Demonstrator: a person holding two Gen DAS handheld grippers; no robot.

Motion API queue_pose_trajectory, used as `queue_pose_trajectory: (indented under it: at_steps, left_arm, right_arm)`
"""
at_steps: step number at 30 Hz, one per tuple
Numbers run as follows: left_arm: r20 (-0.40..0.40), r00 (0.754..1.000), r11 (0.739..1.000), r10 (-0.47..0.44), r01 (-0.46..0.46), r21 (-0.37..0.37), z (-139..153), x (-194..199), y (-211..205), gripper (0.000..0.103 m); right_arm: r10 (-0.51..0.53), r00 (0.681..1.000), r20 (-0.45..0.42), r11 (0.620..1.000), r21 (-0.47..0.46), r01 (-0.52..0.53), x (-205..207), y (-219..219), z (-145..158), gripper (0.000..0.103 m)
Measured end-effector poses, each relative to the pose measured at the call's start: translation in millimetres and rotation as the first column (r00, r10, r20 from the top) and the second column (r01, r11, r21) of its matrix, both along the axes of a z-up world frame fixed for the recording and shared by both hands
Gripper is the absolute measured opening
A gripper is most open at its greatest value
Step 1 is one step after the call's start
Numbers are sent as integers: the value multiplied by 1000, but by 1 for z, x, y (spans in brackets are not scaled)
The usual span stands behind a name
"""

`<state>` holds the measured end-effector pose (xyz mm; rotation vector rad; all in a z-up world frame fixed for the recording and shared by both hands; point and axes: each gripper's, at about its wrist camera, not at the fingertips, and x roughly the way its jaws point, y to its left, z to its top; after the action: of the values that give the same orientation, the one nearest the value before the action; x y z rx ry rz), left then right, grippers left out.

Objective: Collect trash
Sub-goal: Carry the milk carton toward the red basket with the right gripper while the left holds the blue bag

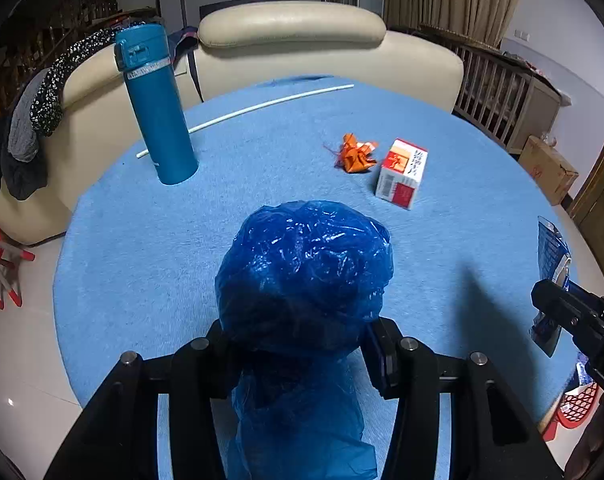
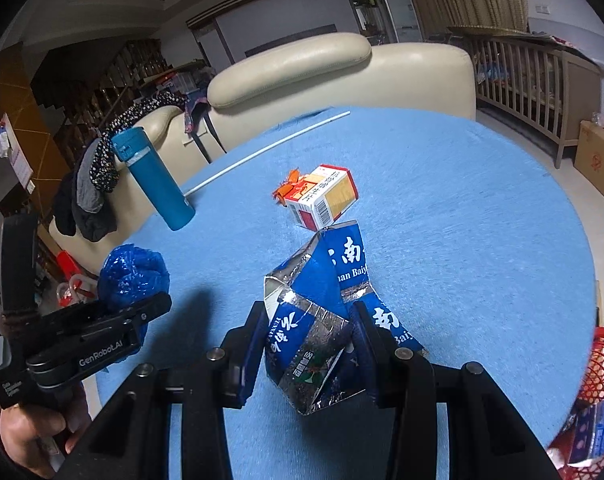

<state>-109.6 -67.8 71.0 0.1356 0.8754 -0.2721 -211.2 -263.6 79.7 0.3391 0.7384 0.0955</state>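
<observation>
The crumpled blue plastic bag (image 1: pixel 306 276) is clamped in the left gripper (image 1: pixel 302 344) above the blue bench (image 1: pixel 261 152). To its right, the right gripper (image 2: pixel 306 344) squeezes a flattened blue carton (image 2: pixel 318 320). Beyond the bag lie an orange wrapper (image 1: pixel 356 154) and a small red-and-white box (image 1: pixel 402 174); a teal flask (image 1: pixel 153 104) stands far left.

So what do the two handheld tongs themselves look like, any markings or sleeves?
Both tongs are matte black, angular, with silver round bolts on the linkages. The left tongs carry white "GenRobot.AI" lettering on the side. The right tongs show only a partial white letter. A dark cuff edge shows at the left wrist.
</observation>
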Motion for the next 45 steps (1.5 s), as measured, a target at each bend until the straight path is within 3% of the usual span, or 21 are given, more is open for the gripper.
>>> queue_pose_trajectory:
  at_steps: [27, 35, 45]
  left_arm:
    - [133, 989, 998, -63, 64, -2, 53, -65, -31, 52]
    - [121, 990, 998, -70, 70, 2, 45, -77, -31, 52]
    - [22, 999, 999, -31, 31, 15, 11, -77, -15, 52]
  right_arm:
    - [-91, 988, 122, 996, 31, 88, -71, -35, 41, 44]
    - [-126, 983, 131, 991, 57, 119, -86, -52, 38, 44]
    - [-146, 985, 92, 986, 96, 137, -95, -66, 14, 44]
